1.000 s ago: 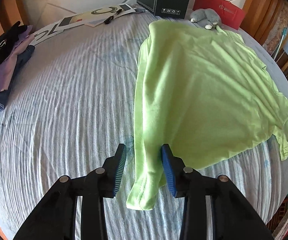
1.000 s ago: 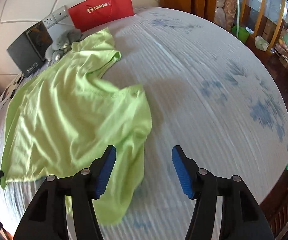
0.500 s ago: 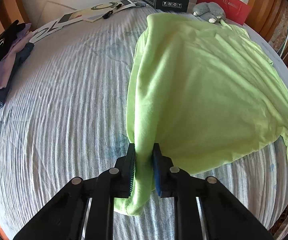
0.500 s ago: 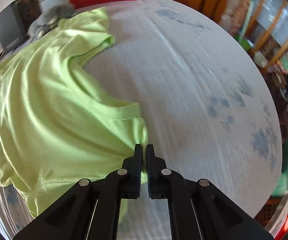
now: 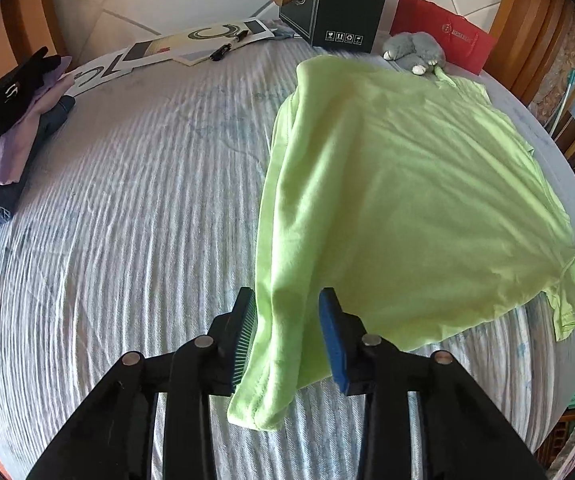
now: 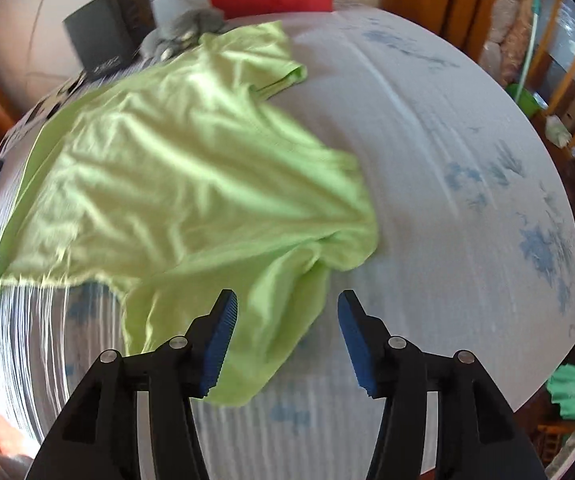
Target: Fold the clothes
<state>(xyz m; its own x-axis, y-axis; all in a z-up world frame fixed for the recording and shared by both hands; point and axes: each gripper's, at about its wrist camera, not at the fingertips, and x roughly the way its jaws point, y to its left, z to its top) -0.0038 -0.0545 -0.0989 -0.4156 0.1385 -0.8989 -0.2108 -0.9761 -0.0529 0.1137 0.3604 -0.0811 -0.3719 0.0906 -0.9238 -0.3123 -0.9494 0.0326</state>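
Left to right across the bed [image 5: 127, 220]: a stack of dark and lilac clothes [image 5: 3, 128] sits at the far left edge, piled flat (whether folded or merely heaped cannot be told); printed sheets [image 5: 191, 42] and a pen [image 5: 227, 46] lie near the head end; a black box [image 5: 343, 4], a grey plush toy [image 5: 413, 50] and a red paper bag [image 5: 443, 34] follow along the wall.

Task item: the lime-green T-shirt [image 5: 407, 184] lies on the right half of the bed; its left side is doubled over onto the body, leaving a long folded edge; the right sleeve [image 6: 275, 64] and the collar end [image 6: 339, 216] remain rumpled and spread. Judgement: one lengthwise fold appears to be in place; the opposite side and the crosswise folds remain.

Left gripper [image 5: 287, 336]: fingers moderately apart, straddling the hanging corner of the shirt without pinching it. Right gripper [image 6: 283, 344]: fingers wide apart, holding nothing, over the shirt's near edge.

Containers: the box is closed and its contents are hidden; nothing can be seen inside the bag either.
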